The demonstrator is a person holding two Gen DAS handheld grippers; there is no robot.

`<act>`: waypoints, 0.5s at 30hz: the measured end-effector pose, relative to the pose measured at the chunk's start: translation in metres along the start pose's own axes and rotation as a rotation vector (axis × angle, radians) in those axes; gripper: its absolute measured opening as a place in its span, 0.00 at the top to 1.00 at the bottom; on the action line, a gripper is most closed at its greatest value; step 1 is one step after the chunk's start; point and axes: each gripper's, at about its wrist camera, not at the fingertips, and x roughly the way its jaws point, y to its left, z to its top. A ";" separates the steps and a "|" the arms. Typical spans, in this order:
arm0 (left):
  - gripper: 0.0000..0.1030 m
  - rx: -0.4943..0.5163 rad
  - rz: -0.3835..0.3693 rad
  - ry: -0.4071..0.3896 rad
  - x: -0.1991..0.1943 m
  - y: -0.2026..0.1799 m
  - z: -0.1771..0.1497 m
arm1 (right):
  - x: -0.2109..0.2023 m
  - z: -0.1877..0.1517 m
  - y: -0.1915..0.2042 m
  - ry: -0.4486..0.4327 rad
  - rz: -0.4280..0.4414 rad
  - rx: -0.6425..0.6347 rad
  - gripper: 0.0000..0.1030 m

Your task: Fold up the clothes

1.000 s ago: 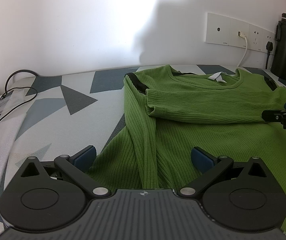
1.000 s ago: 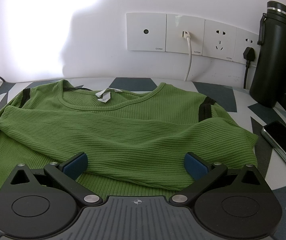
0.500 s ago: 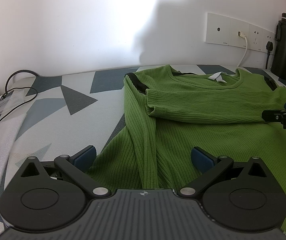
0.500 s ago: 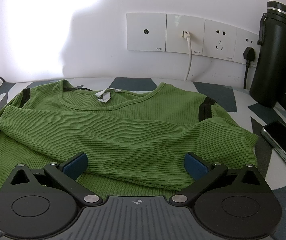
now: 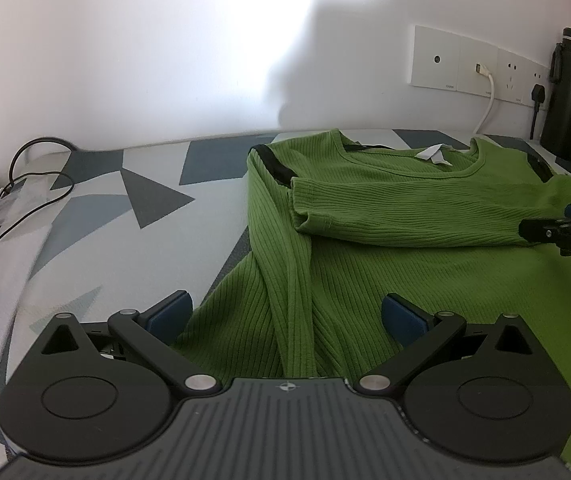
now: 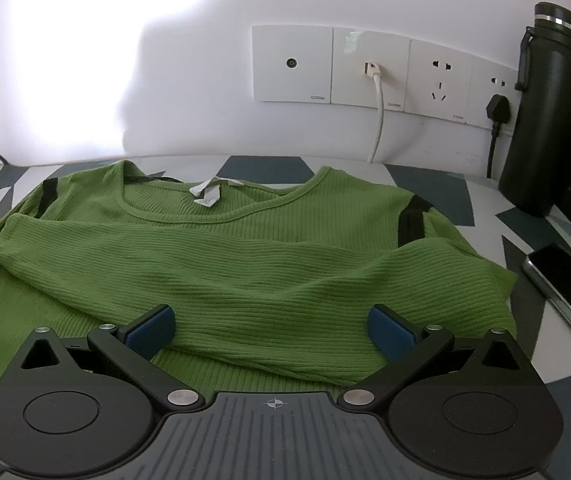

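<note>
Both grippers, left (image 5: 283, 312) and right (image 6: 271, 330), gaped empty beside the green ribbed long-sleeved top (image 6: 245, 264), sleeve crossed for folding.

Green ribbed sweater (image 5: 425, 248) is lying flat on the grey triangle-pattern table (image 5: 125, 220), one sleeve (image 5: 397, 216) folded across the chest. The left gripper (image 5: 285, 314) sits wide open over the sweater's left edge, with the right gripper (image 5: 565, 230) poking in from the right edge. There's a loose black cable (image 5: 17, 200) off to the left, and a wall socket panel (image 5: 473, 66) and black bottle (image 5: 567, 92) at the back.
</note>
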 end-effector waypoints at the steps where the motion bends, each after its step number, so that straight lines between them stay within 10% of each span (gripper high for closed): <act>1: 0.01 -0.002 -0.004 0.001 0.000 0.001 0.000 | 0.000 0.000 0.000 0.000 0.000 0.000 0.01; 15: 0.01 -0.099 -0.064 -0.001 -0.001 0.025 0.001 | -0.001 0.002 -0.001 0.028 0.010 -0.009 0.01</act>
